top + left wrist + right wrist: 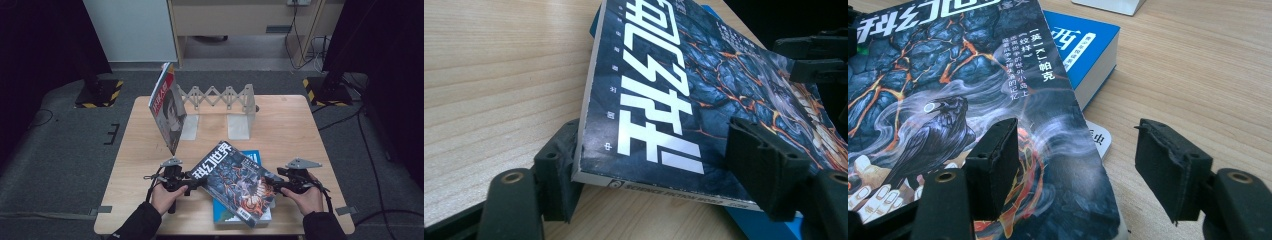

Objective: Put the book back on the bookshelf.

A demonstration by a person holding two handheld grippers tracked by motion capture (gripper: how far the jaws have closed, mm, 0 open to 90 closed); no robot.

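Left gripper (196, 182) straddles the dark magazine's (235, 181) corner with jaws parted, not pressing; right gripper (272, 185) likewise spans the opposite edge — one at each side, probably to lift it evenly off the blue book (252, 157). Below the magazine the stack is hidden.

Count from my end: three reading items, one rack, two tools, one table.
I see two magazines, dark one (234, 183) and upright one (167, 107); one blue book (253, 158); one folding rack (220, 96); two hand-held grippers, left (196, 183), right (273, 182); one table (290, 125).
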